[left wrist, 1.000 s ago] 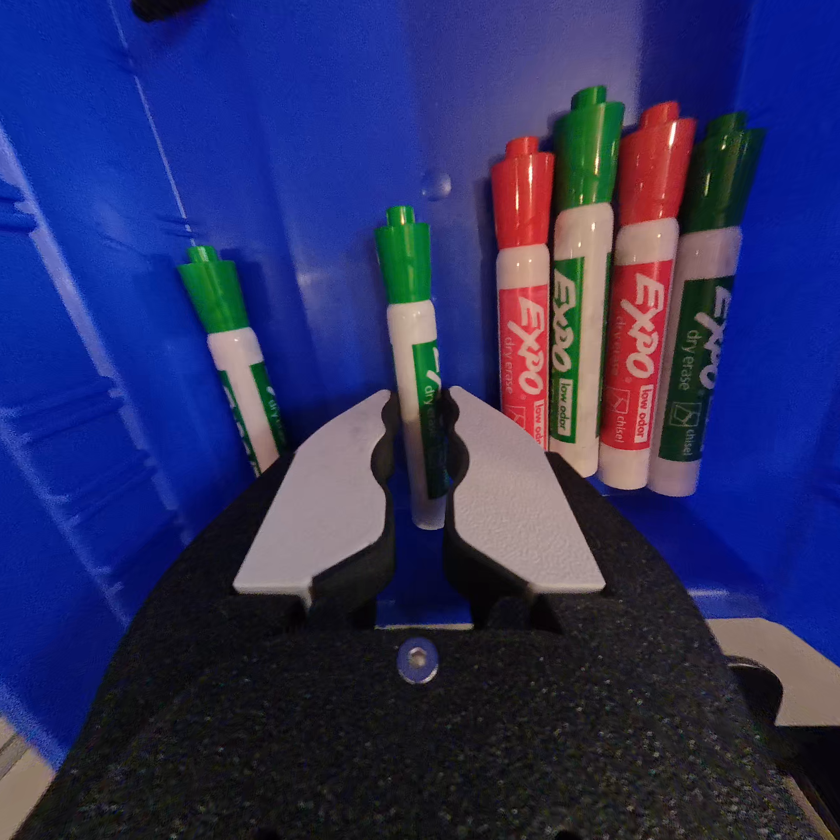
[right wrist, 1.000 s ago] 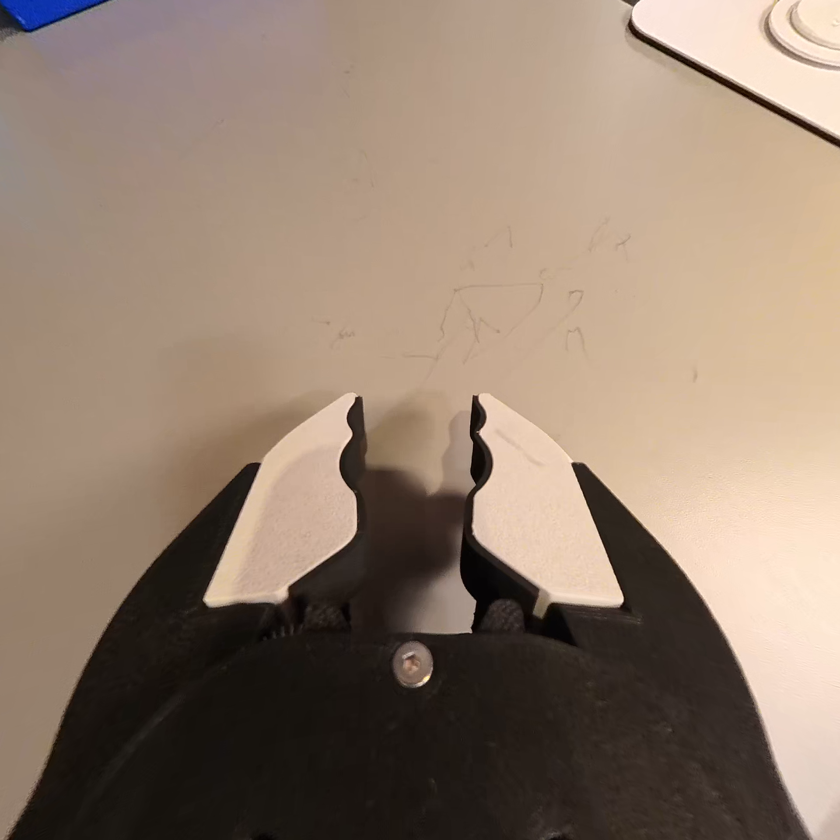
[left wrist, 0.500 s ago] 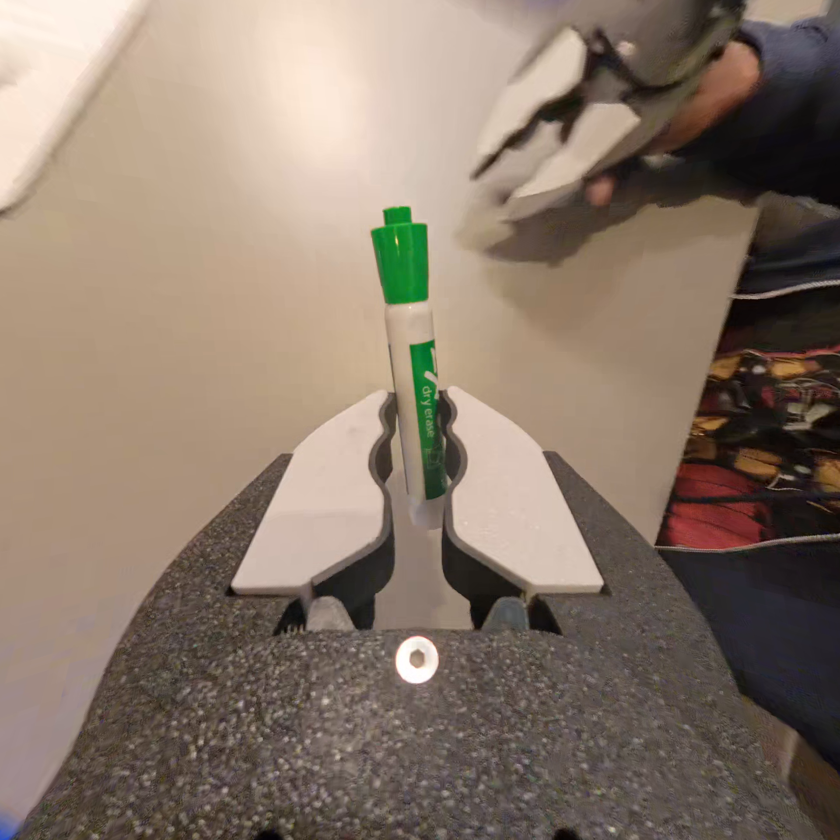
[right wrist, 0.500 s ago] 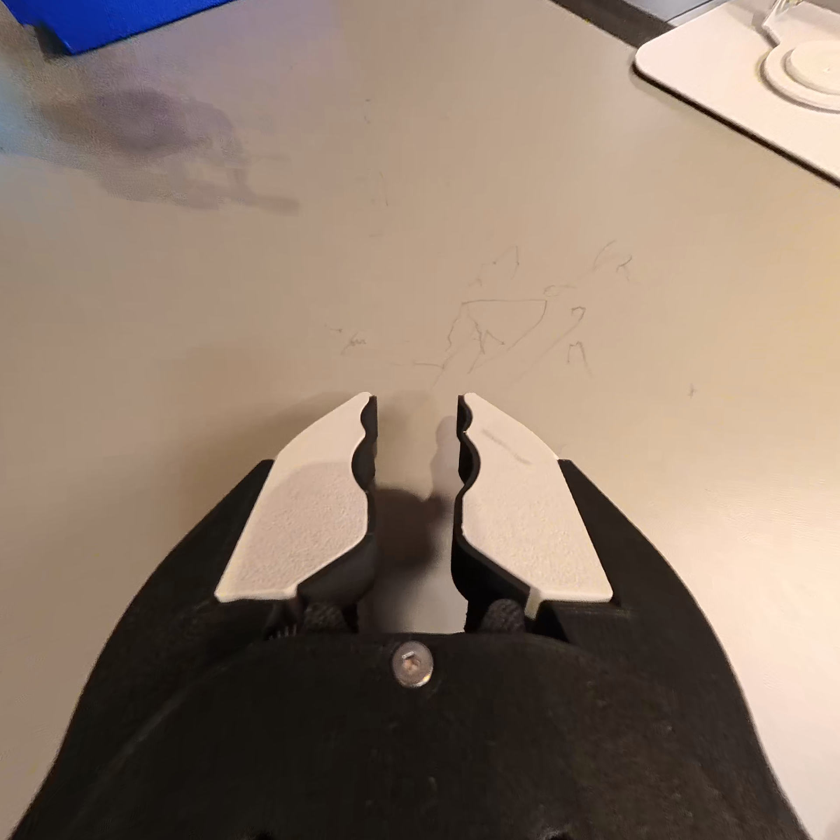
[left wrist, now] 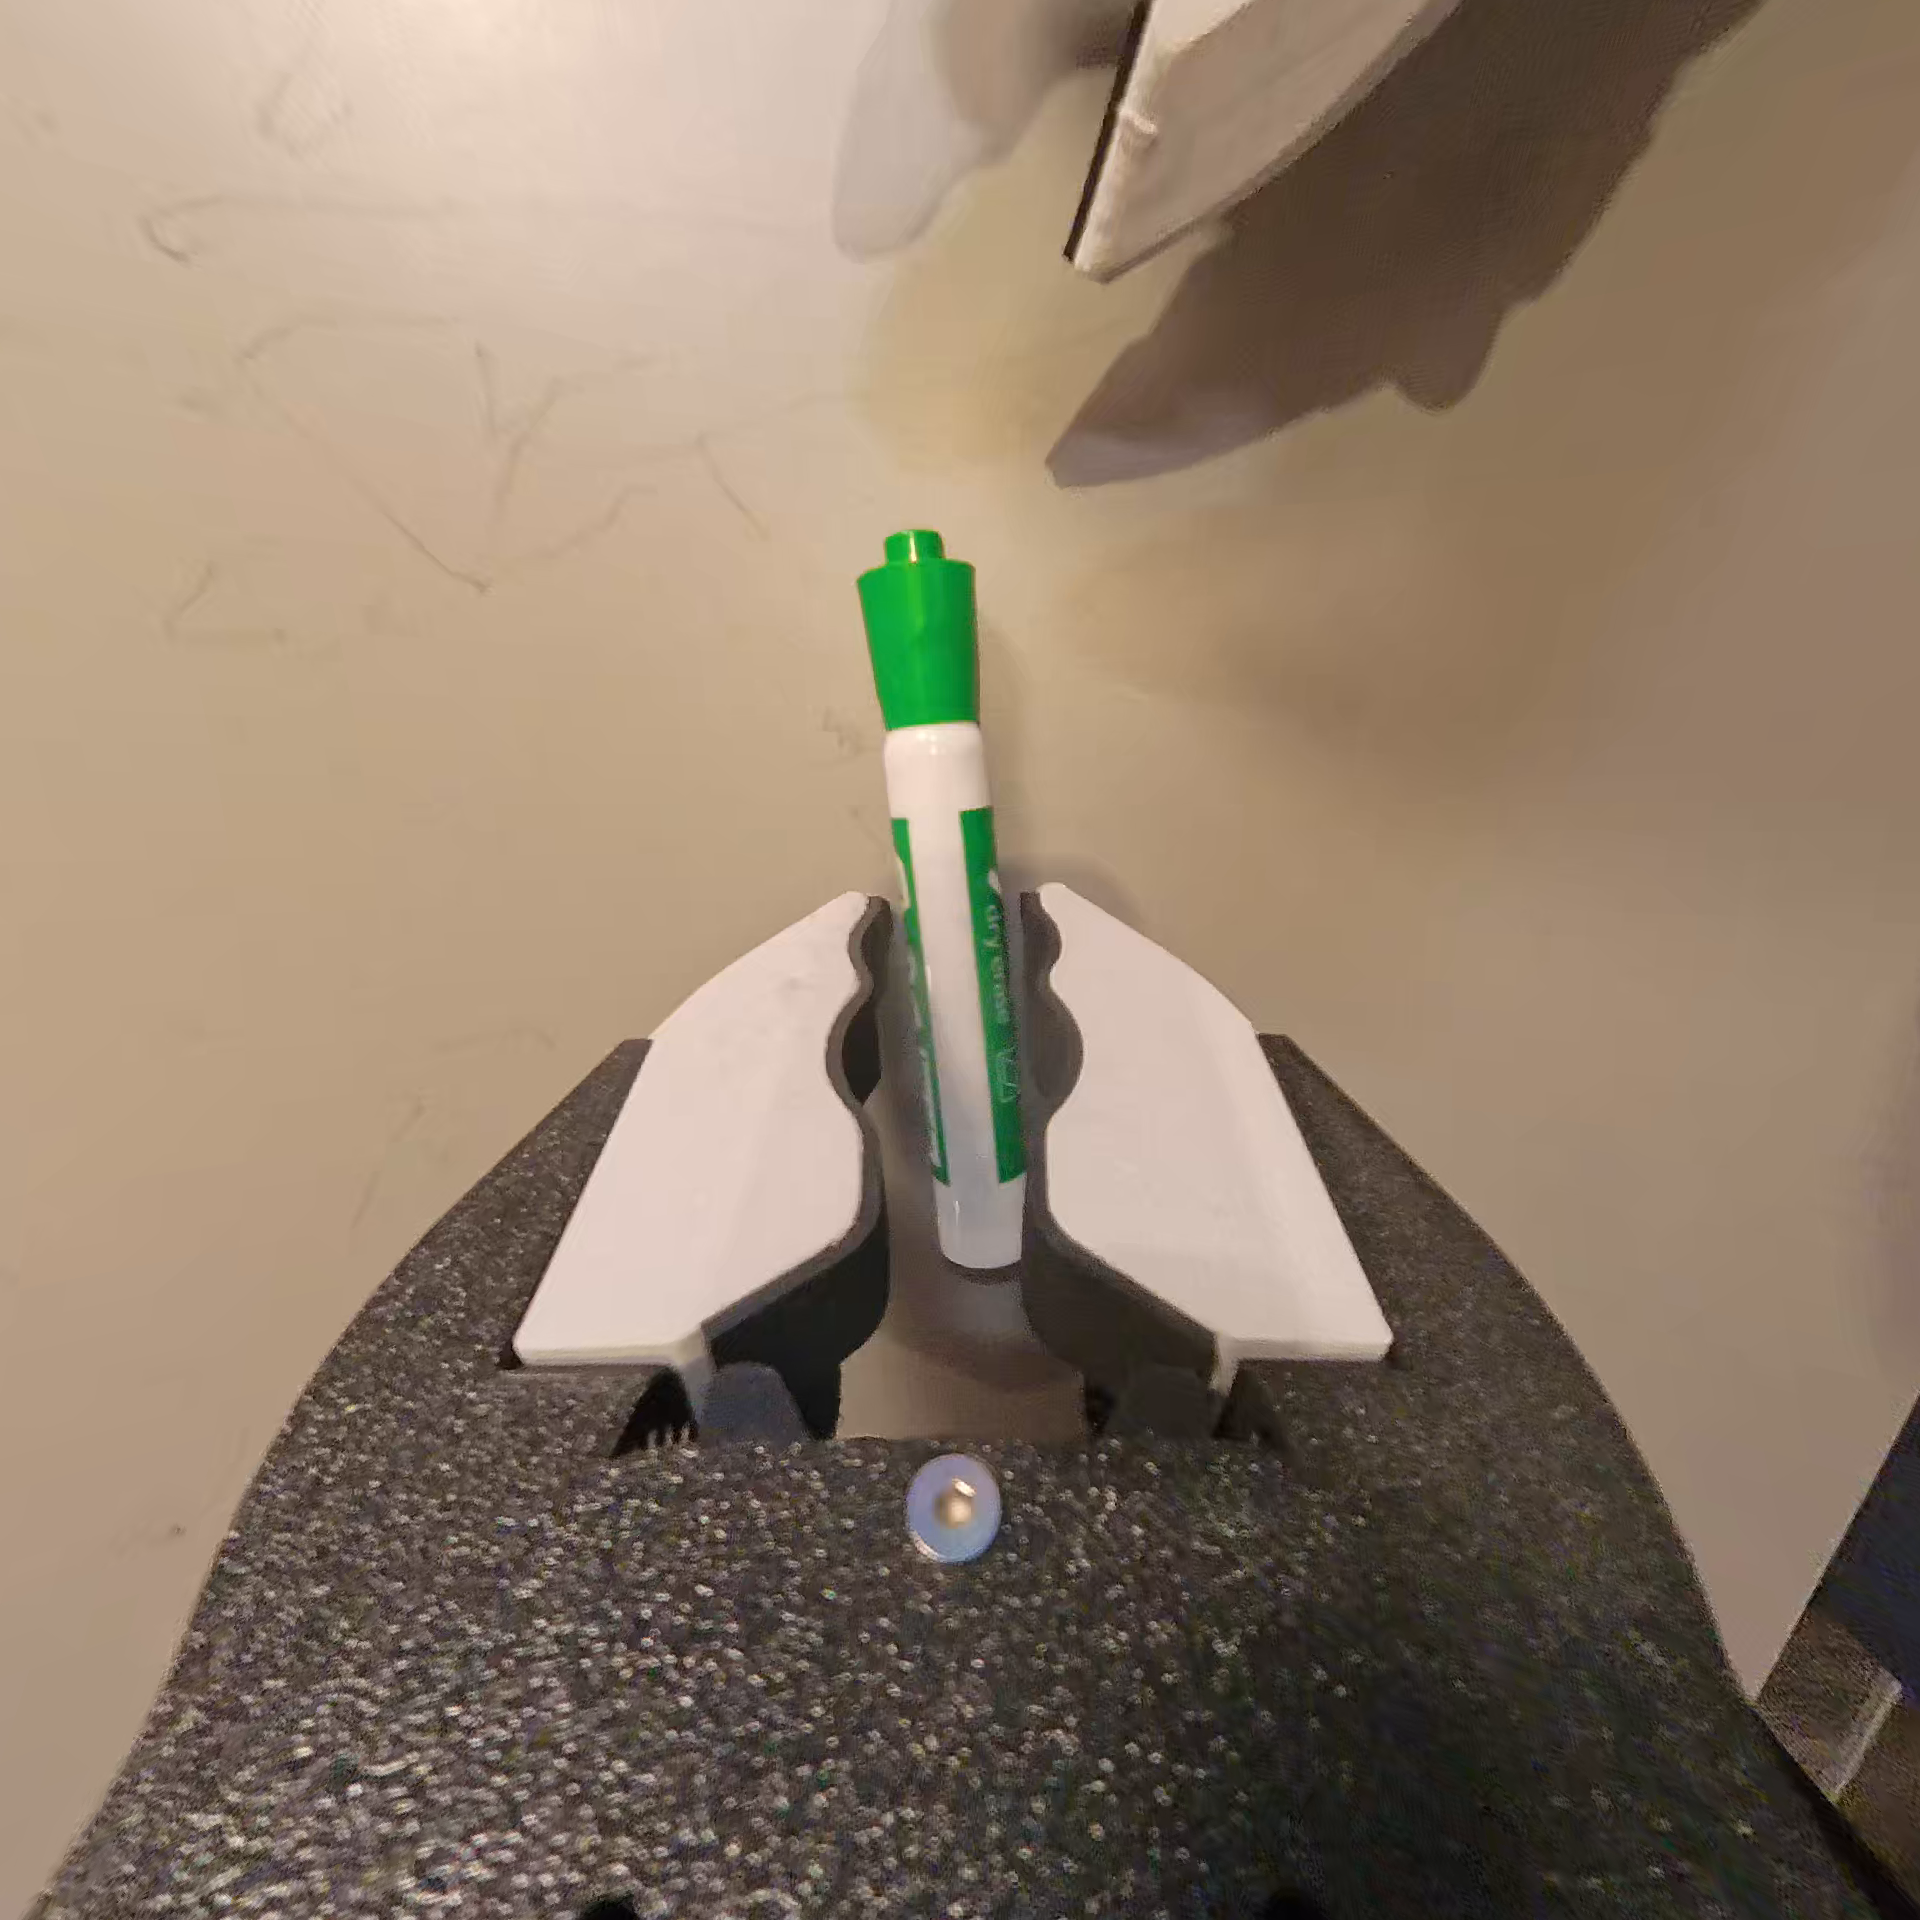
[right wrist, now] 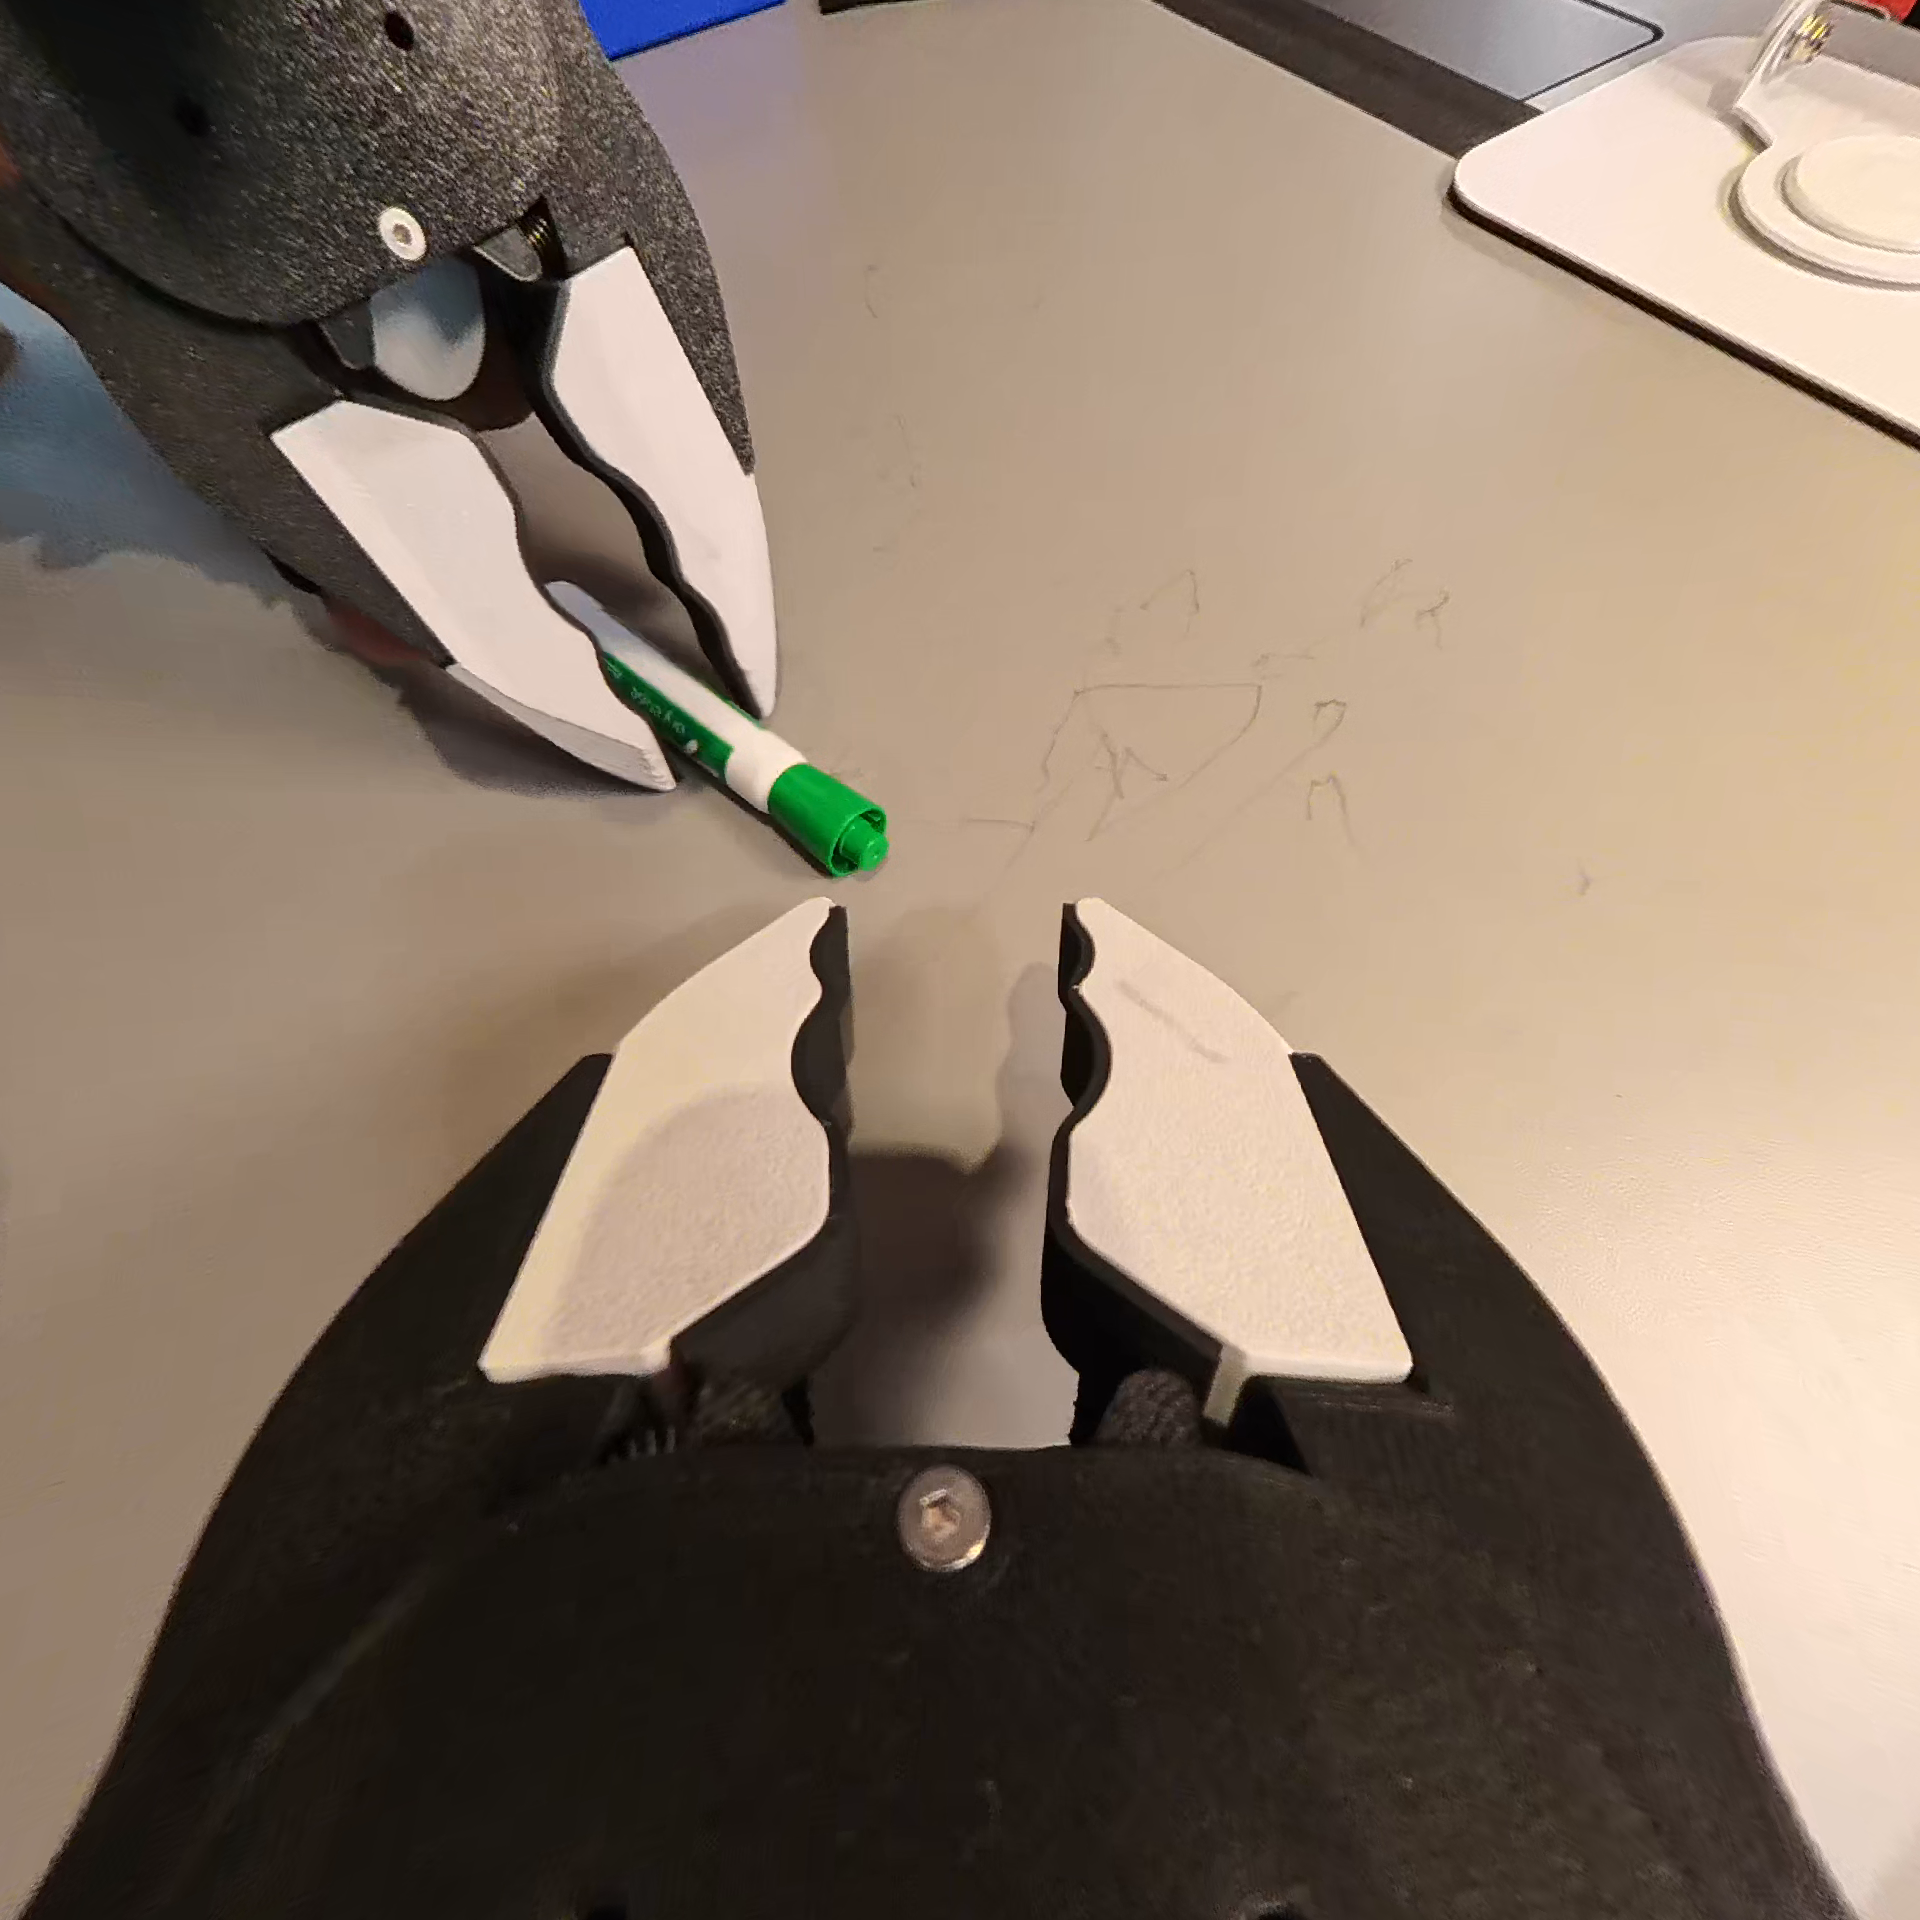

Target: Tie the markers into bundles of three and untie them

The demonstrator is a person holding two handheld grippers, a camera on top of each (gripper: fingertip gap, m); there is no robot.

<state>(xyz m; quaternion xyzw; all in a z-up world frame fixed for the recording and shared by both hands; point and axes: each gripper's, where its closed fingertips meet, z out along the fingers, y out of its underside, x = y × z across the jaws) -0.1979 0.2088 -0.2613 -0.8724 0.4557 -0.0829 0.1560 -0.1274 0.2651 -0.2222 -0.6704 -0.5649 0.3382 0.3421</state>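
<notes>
A green-capped white marker point(left wrist: 925, 665) sits between the fingers of my left gripper point(left wrist: 951, 904), which is shut on its barrel. In the right wrist view the left gripper point(right wrist: 715, 738) points down at the grey table point(right wrist: 1351, 468), with its fingertips on the surface. The marker point(right wrist: 821, 805) lies flat on the table, cap toward my right gripper. My right gripper point(right wrist: 951, 914) is open and empty, just short of the cap. One of its fingers point(left wrist: 1226, 114) shows blurred at the top of the left wrist view.
A white tray point(right wrist: 1621, 208) with a round white disc sits at the table's far right. A corner of the blue bin point(right wrist: 665, 21) shows at the far edge. Thin scribble marks point(right wrist: 1143, 748) cross the table. The table's edge point(left wrist: 1860, 1558) is at the right.
My left gripper lifted the green marker out of the blue bin, swung it over the table and lowered it onto the surface near my right gripper. The right gripper stayed open.
</notes>
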